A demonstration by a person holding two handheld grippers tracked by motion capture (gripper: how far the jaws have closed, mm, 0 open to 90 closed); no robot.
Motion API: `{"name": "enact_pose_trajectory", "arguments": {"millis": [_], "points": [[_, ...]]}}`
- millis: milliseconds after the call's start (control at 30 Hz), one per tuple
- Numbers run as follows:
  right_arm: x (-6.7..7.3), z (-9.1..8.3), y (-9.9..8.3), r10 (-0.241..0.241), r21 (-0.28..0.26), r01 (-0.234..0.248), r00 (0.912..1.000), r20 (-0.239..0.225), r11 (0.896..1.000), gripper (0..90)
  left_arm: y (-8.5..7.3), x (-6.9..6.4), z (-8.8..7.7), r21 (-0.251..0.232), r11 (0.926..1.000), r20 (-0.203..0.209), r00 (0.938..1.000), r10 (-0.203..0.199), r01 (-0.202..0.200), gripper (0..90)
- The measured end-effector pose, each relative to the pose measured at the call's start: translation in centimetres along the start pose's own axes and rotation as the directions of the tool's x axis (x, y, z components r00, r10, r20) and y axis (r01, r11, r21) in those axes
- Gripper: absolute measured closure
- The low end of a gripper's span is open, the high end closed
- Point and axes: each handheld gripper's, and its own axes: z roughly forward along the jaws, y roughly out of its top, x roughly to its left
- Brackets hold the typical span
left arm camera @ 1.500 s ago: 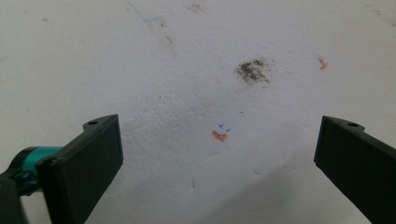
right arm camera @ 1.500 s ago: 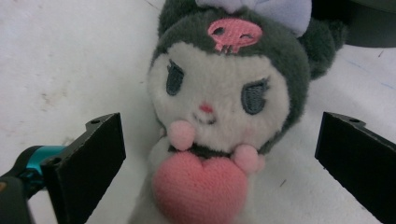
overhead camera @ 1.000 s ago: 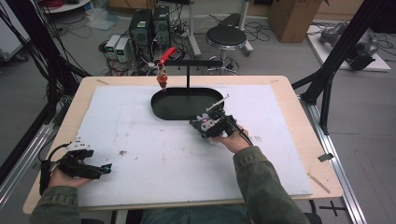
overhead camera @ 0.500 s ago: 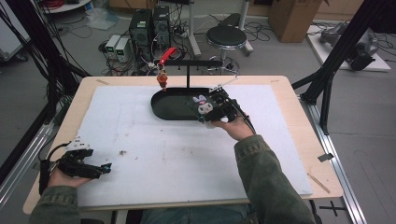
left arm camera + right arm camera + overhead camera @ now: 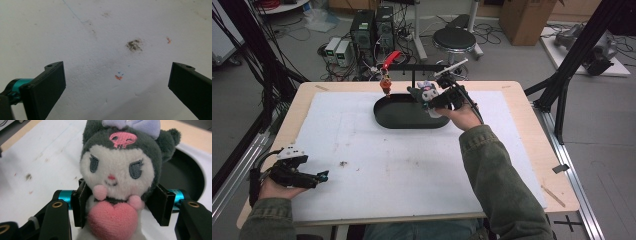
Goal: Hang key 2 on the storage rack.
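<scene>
The right claw (image 5: 120, 207) is clamped on a plush doll (image 5: 120, 172), held upright above the right end of the black tray (image 5: 397, 117). The grip should stay firm with the doll level while it travels. The left claw (image 5: 117, 82) gapes wide and empty over the white tabletop (image 5: 412, 170).

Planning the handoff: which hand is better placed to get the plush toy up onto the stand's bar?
Right. The right gripper is shut on the plush toy above the black tray, beside the stand. The left gripper rests open at the table's near left corner.
</scene>
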Motion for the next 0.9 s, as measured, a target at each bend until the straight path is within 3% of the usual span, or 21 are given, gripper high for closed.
{"name": "enact_pose_trajectory", "arguments": {"millis": [67,233,267,433,567,900], "points": [[-0.3,-0.2,0.7,0.030,-0.009,-0.031,0.9995,-0.007,0.999,40.8,0.0,0.1,0.0,0.006,1.0000,0.001,1.0000,0.005,-0.005,1.7],[-0.8,-0.6,1.7,0.045,-0.035,-0.044,0.9988,0.021,0.998,40.7,0.1,0.2,0.2,0.012,0.9999,0.006,1.0000,0.001,-0.001,1.7],[-0.9,-0.9,1.9,0.072,-0.046,-0.071,0.9973,0.017,0.996,40.7,0.1,0.2,0.2,0.009,1.0000,0.008,1.0000,-0.002,0.002,1.7],[-1.3,-0.9,2.2,0.043,-0.073,-0.041,0.9989,0.018,0.996,40.7,0.0,0.2,0.2,0.014,0.9999,0.013,0.9999,-0.006,0.006,1.7],[-1.5,-0.9,2.7,0.059,-0.086,-0.057,0.9978,0.029,0.995,40.7,0.1,0.2,0.2,0.012,0.9999,0.016,0.9999,-0.005,0.005,1.7],[-0.9,-0.4,4.7,0.035,-0.068,-0.029,0.9962,0.079,0.997,40.6,0.2,0.3,0.3,0.023,0.9997,0.007,1.0000,-0.005,0.005,1.7]]}}
